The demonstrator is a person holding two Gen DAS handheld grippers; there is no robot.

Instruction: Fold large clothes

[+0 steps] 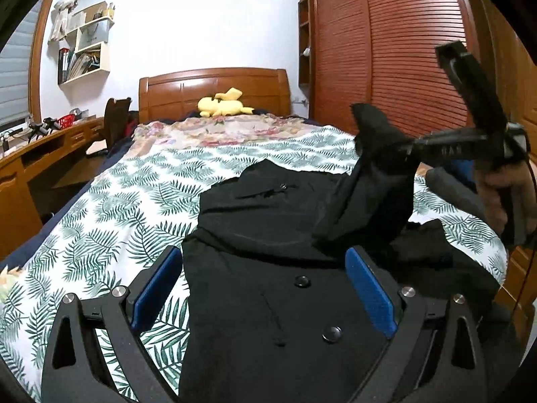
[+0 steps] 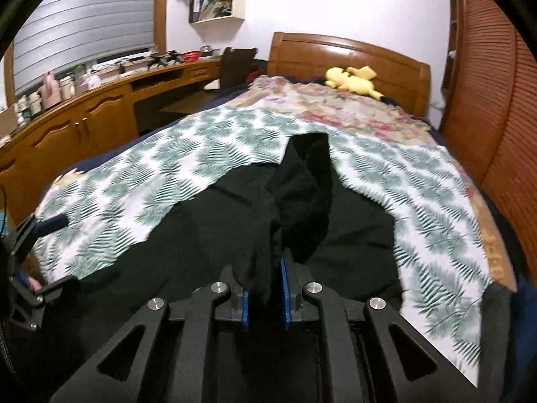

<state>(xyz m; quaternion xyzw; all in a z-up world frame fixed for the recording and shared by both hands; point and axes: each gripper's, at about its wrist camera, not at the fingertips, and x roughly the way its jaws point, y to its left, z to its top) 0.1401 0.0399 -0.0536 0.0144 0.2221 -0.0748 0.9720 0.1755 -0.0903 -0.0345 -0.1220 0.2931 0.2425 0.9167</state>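
Seen from the left wrist camera, the wooden worktop (image 1: 50,144) runs along the wall at nine o'clock, with white wall shelves (image 1: 89,43) above it at eleven o'clock. The left hand-held gripper (image 1: 265,292) sits at six o'clock, released: its blue pads (image 1: 156,290) stand wide apart, one on either side of the black garment (image 1: 268,235), not pressing on it. The garment lies on the leaf-print sheet (image 1: 134,201) of the bed (image 1: 214,90), spreading from the centre of the view down to six o'clock, two snap buttons (image 1: 302,281) showing on its near part. A yellow plush toy (image 1: 223,104) rests by the headboard at twelve o'clock. At three o'clock the right hand-held gripper (image 1: 411,146) is raised above the bed, clenched on a fold of the garment, which hangs from it down to the rest of the cloth. A hand (image 1: 503,198) grips its handle at the right edge, in front of the slatted wardrobe doors (image 1: 402,50).

From the right wrist camera, the left hand-held gripper (image 2: 47,252) shows at nine o'clock, over the sheet's edge. At six o'clock the right hand-held gripper's (image 2: 265,288) pads are drawn close together with black cloth pinched between them; the garment rises ahead of them to a peak near the centre.
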